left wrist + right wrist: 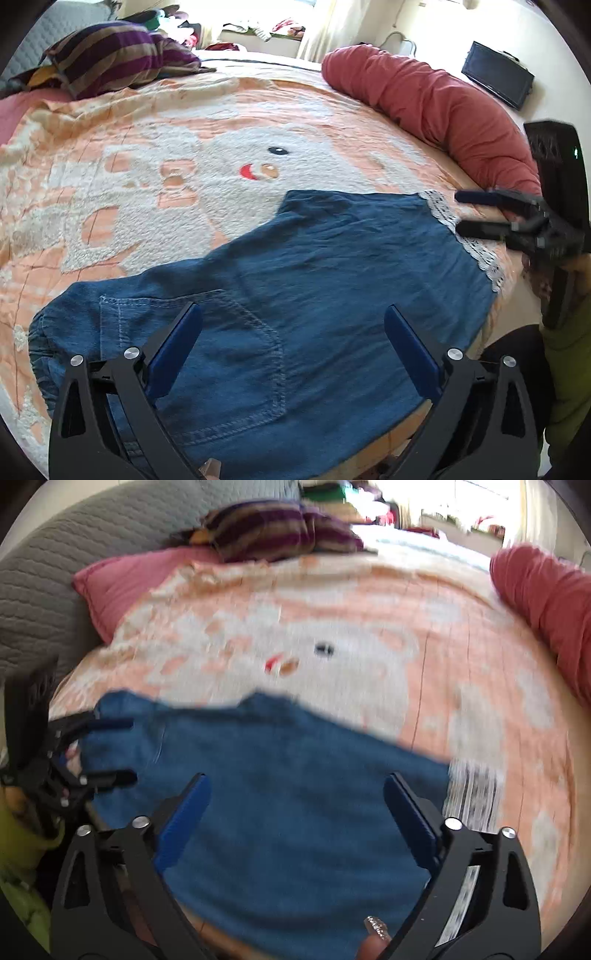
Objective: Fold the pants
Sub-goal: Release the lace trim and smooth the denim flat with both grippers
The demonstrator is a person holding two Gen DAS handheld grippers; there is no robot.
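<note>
Blue denim pants with a white lace hem lie flat on the bed, back pocket up, waistband at the left. My left gripper is open above the pocket end, holding nothing. My right gripper shows at the right by the lace hem, open. In the blurred right wrist view the pants fill the foreground, my right gripper is open above them, and my left gripper is open at the left over the cloth's edge.
The bed has an orange and white bear blanket. A red rolled quilt lies along the right edge. A striped purple cushion and a pink pillow are at the head. A dark screen is beyond the quilt.
</note>
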